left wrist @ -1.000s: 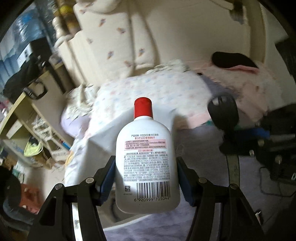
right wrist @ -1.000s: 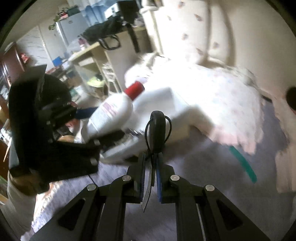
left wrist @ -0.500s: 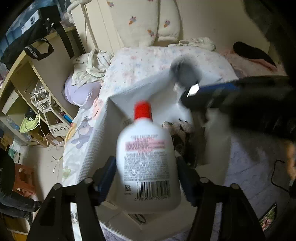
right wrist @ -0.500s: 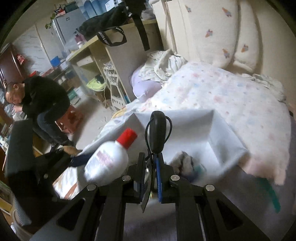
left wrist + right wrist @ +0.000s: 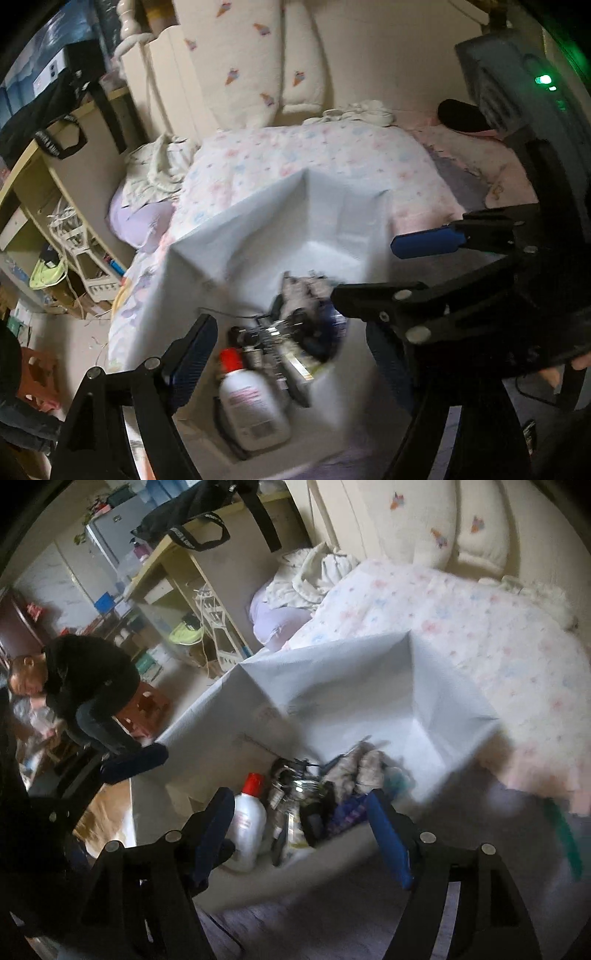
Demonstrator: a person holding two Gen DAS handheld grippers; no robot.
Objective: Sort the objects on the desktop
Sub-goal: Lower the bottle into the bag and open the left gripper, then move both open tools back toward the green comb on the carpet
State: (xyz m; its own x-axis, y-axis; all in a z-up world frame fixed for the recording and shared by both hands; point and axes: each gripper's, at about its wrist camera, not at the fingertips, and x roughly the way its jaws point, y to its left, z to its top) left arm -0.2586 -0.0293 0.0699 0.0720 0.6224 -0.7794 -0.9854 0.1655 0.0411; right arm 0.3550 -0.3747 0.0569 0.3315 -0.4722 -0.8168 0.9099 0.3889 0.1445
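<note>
A white lotion bottle with a red cap [image 5: 251, 402] lies inside the open white box [image 5: 266, 221], beside several jumbled small items [image 5: 303, 325]. My left gripper [image 5: 291, 358] is open and empty above the bottle. My right gripper [image 5: 303, 830] is open and empty over the same box [image 5: 332, 672]; the bottle [image 5: 247, 827] lies just inside its left finger. The right gripper also shows in the left wrist view [image 5: 399, 273], at the right over the box.
The box sits on a bed with a floral quilt [image 5: 314, 155] and pillows [image 5: 258, 55]. A shelf desk [image 5: 177, 579] stands at the left. A person in black [image 5: 85, 679] crouches on the floor at the left.
My left gripper opened and let the lotion bottle drop into the box. My right gripper opened and let go of the scissors it held; both now hang over the box.
</note>
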